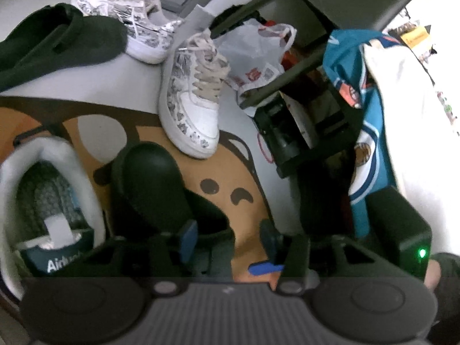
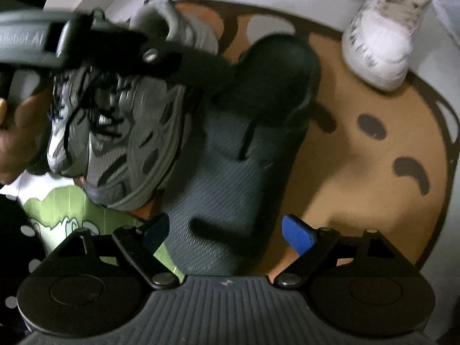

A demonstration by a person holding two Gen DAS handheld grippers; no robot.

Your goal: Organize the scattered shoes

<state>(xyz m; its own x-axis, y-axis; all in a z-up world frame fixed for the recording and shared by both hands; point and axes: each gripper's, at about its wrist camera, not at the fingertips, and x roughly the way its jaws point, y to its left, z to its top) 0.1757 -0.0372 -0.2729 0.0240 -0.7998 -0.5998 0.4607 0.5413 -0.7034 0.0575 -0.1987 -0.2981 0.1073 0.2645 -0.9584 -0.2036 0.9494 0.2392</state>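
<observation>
Dark knit slipper (image 2: 241, 155), rounded rubbery toe, ribbed grey-green upper, lies on the tan cartoon-face rug (image 2: 359, 172), toe pointing away. Grey mesh sneaker (image 2: 126, 132) with black laces sits touching its left side, at the rug's left edge. White floral-print sneaker (image 1: 192, 97), beige laces, stands on the rug's far edge, half on the pale floor (image 1: 138, 77). Its mate (image 1: 135, 23) is further back on the floor, beside another dark slipper (image 1: 57, 46). Right gripper (image 2: 233, 230) jaws spread wide, straddling the knit slipper, not pinching. Left gripper (image 1: 230, 238) jaws apart, nothing clamped. Dark rack (image 1: 302, 92) with plastic bag (image 1: 256, 54) stands at right; teal cloth (image 1: 365, 109) hangs beside it.
</observation>
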